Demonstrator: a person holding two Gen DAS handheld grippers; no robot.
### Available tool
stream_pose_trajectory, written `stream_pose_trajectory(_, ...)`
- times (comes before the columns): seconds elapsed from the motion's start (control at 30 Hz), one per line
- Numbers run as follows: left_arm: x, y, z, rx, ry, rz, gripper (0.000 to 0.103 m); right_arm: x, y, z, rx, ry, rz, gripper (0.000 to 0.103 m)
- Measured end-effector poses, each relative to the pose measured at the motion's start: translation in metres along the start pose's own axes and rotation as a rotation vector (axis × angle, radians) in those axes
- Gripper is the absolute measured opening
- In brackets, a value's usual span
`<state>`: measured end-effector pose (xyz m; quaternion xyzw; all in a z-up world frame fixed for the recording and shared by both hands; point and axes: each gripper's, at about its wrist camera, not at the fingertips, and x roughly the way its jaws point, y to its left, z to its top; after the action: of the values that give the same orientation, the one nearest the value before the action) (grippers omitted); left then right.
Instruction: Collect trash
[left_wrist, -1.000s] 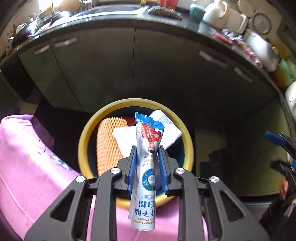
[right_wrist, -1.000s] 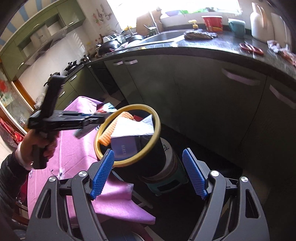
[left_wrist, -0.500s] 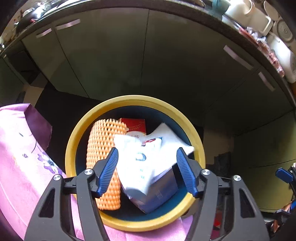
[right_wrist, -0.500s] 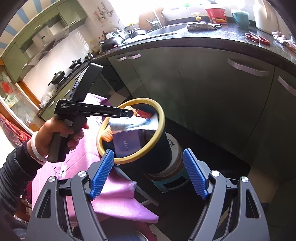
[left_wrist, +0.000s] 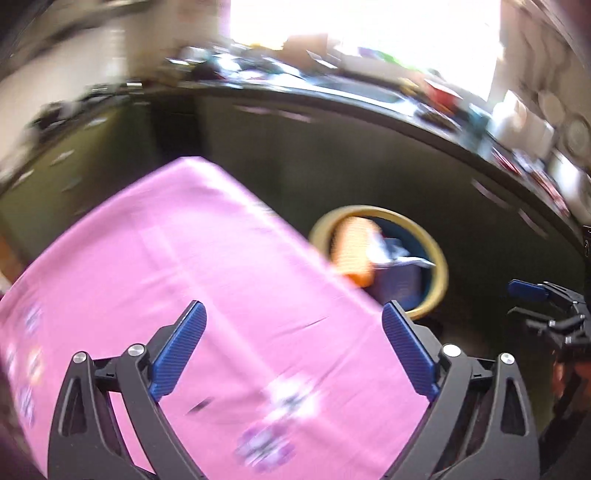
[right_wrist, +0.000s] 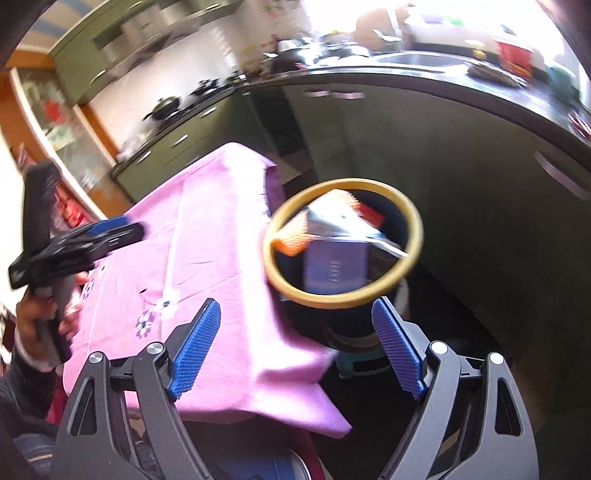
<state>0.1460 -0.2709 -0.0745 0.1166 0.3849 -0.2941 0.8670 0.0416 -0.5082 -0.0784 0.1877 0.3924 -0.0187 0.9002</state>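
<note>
**A:** What does the left wrist view give you?

**B:** I see my left gripper (left_wrist: 293, 350) above a pink tablecloth (left_wrist: 207, 266). Its jaws have just been opening, stand wide apart, and nothing is between the blue pads. Just past the cloth's right edge is a bin with a yellow rim (left_wrist: 441, 275). Inside lie an orange foam net (left_wrist: 351, 254) and a pale crumpled wrapper (left_wrist: 397, 258). At the far right edge my right gripper (left_wrist: 532, 299) shows only in part. The whole picture is blurred, and I can read no writing.

**A:** And the right wrist view?

**B:** My right gripper (right_wrist: 295, 347) has its jaws wide too; they have just been opening, and they hold nothing. This view shows what the other hides: the bin (right_wrist: 413, 229) stands beside the cloth's right edge on a low stool (right_wrist: 360, 365), and a purple box (right_wrist: 336, 269) lies in it under the wrapper (right_wrist: 343, 223), beside the net (right_wrist: 295, 240). The box bears pale lettering, too smeared to read. At the left, a hand (right_wrist: 37, 317) holds my left gripper (right_wrist: 107, 230) over the cloth's left edge; its handle carries a small white label I cannot make out.
</note>
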Motion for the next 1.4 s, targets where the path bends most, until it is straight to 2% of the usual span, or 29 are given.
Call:
stream_pose_trajectory(0.2, -0.088, 0.070, -0.062, -0.218, -0.124, 0.245, 0.096, 0.013, 0.046, 0.004, -0.111, -0.017, 0.033, 0.093)
stream_pose_trajectory(0.27, -0.113, 0.086, -0.079, -0.282, -0.147, 0.304, 0.096, 0.013, 0.060, 0.004, -0.140, -0.032, 0.054, 0.098)
stream_pose_trajectory(0.33, -0.137, 0.102, -0.098, -0.339, -0.160, 0.353, 0.096, 0.009, 0.070, 0.003, -0.164, -0.055, 0.061, 0.098)
stream_pose_trajectory(0.5, -0.188, 0.117, -0.137, -0.421, -0.208, 0.468, 0.096, -0.013, 0.094, -0.002, -0.206, -0.134, 0.024, 0.098)
stream_pose_trajectory(0.67, -0.211, 0.113, -0.151, -0.405, -0.243, 0.558, 0.096, -0.037, 0.109, -0.009, -0.231, -0.205, -0.011, 0.098)
stream_pose_trajectory(1.0, -0.224, 0.089, -0.154, -0.351, -0.280, 0.509, 0.096, -0.060, 0.121, -0.026, -0.283, -0.254, -0.073, 0.098)
stream_pose_trajectory(1.4, -0.230, 0.086, -0.156, -0.363, -0.299, 0.490, 0.096, -0.064, 0.117, -0.027, -0.282, -0.263, -0.068, 0.098)
